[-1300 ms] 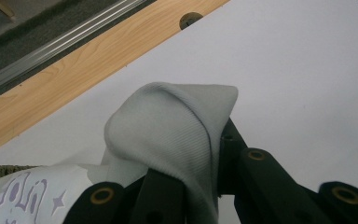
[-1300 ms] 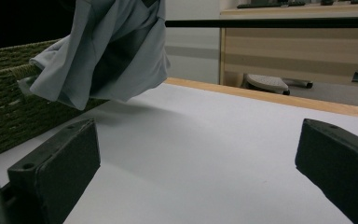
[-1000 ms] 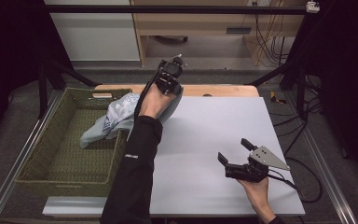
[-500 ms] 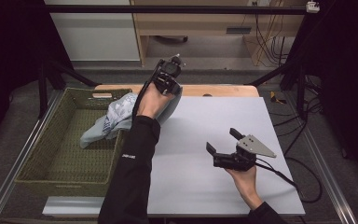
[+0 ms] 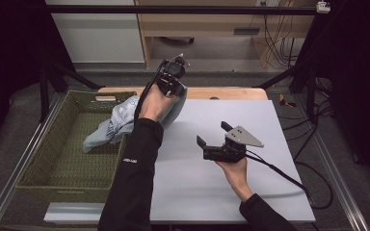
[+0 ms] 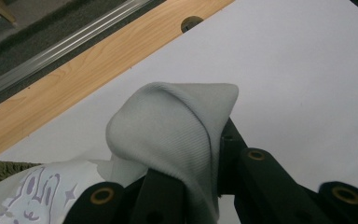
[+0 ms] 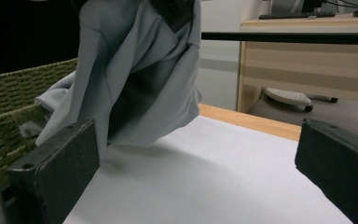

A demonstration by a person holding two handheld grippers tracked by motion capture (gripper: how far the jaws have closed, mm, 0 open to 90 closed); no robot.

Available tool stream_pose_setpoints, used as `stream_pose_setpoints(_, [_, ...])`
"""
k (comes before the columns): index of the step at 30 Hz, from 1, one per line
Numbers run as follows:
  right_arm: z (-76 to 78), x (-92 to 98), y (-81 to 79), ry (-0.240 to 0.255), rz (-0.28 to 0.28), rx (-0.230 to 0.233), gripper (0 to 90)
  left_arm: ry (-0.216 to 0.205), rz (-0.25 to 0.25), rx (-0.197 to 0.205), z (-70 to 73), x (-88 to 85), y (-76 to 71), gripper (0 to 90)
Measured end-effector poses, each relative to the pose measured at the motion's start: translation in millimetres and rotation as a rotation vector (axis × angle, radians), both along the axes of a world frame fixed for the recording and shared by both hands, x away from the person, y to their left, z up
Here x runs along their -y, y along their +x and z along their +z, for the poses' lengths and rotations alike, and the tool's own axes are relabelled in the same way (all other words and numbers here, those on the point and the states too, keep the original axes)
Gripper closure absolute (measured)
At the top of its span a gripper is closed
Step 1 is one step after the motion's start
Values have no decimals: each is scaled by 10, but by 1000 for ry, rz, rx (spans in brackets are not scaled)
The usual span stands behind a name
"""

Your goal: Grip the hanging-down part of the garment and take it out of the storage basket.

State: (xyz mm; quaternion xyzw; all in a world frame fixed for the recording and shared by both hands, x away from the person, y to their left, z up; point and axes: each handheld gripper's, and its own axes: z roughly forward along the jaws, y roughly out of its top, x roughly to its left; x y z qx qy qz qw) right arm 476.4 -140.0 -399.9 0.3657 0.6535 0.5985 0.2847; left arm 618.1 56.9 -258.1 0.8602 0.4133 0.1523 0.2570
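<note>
High view: a pale grey tabletop [image 5: 270, 120] is lying under a fixed camera, with a strip of light wood [image 5: 231, 93] running along its far edge at 12 o'clock. Beyond it, grey floor, a wooden desk [image 5: 212, 24] and hanging cables are showing, and black frame bars are standing on both sides against dark surroundings.

A green woven basket [image 5: 53, 159] is sitting at the tabletop's 9 o'clock side. A light blue-grey garment [image 5: 111, 127] is draping over the basket's near-right rim, its long axis running from the basket at 8 o'clock up toward 1 o'clock, where its upper end is rising off the tabletop.

The left claw [image 5: 169, 85] is pinching that raised end, held high over the far edge of the tabletop. In the left gripper view, ribbed grey fabric [image 6: 177, 135] is bunching between the two black jaws, so this claw is closed on the garment. A pale lilac print [image 6: 37, 196] is showing on the cloth at the lower left, too partial to read.

The person's left sleeve [image 5: 135, 173] is black and is carrying small white lettering, too small to read.

The right claw [image 5: 213, 134] is hovering near the middle of the tabletop, apart from the garment, pointing toward 10 o'clock with its jaws spread wide. In the right gripper view, the hanging garment [image 7: 135, 70] is facing those parted jaws, with the basket's rim [image 7: 18, 98] beside it.
</note>
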Motion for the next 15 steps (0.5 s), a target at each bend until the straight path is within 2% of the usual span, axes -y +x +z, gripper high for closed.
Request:
stream_pose_setpoints(10, [40,-246,199,-12,12,-4,5,1,3,4,28,-19,-11,831])
stream_pose_setpoints(14, [43,-359,283,-36,24,2,5,-2,2,4,39,-33,-6,831])
stream_pose_setpoints(15, [47,-382,293,-20,29,-6,4,-2,2,4,39,-33,-6,831])
